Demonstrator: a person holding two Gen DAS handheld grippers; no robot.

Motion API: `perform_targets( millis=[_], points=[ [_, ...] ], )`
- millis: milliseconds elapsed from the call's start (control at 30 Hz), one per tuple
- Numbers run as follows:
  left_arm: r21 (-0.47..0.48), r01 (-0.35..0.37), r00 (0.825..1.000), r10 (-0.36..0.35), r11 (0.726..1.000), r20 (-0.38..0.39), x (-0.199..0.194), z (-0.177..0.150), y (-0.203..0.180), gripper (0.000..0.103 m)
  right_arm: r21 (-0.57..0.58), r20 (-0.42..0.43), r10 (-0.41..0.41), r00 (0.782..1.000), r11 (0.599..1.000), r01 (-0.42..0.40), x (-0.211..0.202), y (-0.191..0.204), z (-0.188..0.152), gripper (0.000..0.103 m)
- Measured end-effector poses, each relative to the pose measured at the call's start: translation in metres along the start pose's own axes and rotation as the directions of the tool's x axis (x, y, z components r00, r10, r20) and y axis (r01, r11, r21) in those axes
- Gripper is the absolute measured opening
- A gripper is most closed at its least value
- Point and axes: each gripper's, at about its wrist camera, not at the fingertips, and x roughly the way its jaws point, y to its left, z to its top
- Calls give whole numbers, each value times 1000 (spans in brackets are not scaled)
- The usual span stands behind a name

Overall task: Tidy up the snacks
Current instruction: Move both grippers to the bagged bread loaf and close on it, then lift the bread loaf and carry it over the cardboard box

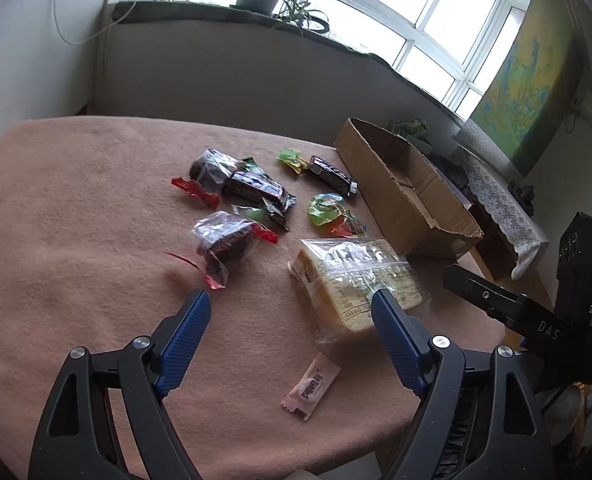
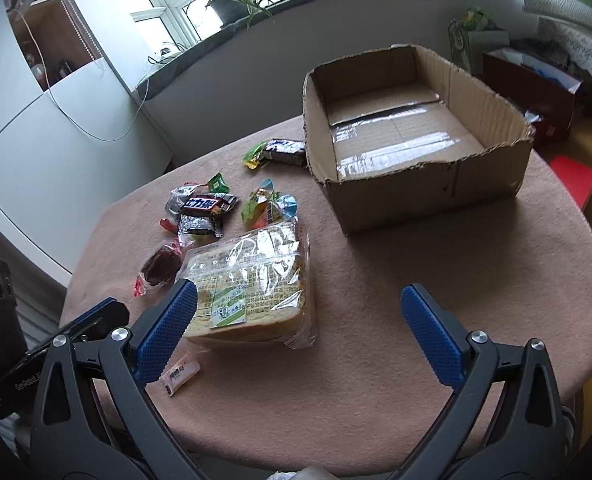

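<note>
Clear plastic wraps the largest snack, a sliced bread loaf (image 2: 251,284), which lies flat on the tabletop (image 2: 376,352) nearest both tools. The smaller snacks are scattered just beyond it: a dark chocolate bar (image 2: 203,204), a red-ended cake wrapper (image 1: 225,244), green and multicoloured candy packets (image 1: 328,208), another dark bar (image 1: 332,176) close to the box wall, and a pale pink sachet (image 1: 312,386) lying alone toward the near edge.

The cardboard box (image 2: 484,100) stands open-topped at the far right of the tabletop, its taped floor bare, so by the look of it nothing has been sorted yet and the box is the likely destination.

The left tool (image 1: 291,304) hovers low with its blue pads spread wide and nothing between them; its right pad overlaps the loaf's near corner in the left wrist view, though contact cannot be confirmed. The right tool (image 2: 300,300) is likewise released and empty, its left pad in front of the loaf's near-left corner.

Both tools face the loaf, which suggests it is the first pick; being soft and slippery-wrapped, it would want a gentle, wide squeeze.
</note>
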Motion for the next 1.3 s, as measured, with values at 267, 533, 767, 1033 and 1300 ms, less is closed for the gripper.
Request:
perform_targets(
  millis=[267,533,767,1033,1300],
  points=[
    [-15,81,993,-82,997,-81,25,-1,-8,81,11,-42,63,997,998,-63,18,-2,0,102],
    [-40,134,982,-138,990,-130,43,-4,-10,59,75,-99,158,982,986,-151,34,-10,2,82],
    [-53,166,975,-172,985,-139,50,-5,-10,48,81,-142,187,972,981,-177,48,-11,1,65],
    [-11,150,980,-150,989,-128,50,-4,-14,46,19,-147,160,976,987,-159,46,-2,1,61],
    [18,130,986,-127,991,-110,44,-5,-18,46,-5,-139,152,979,988,-155,40,5,-3,60]
  ],
)
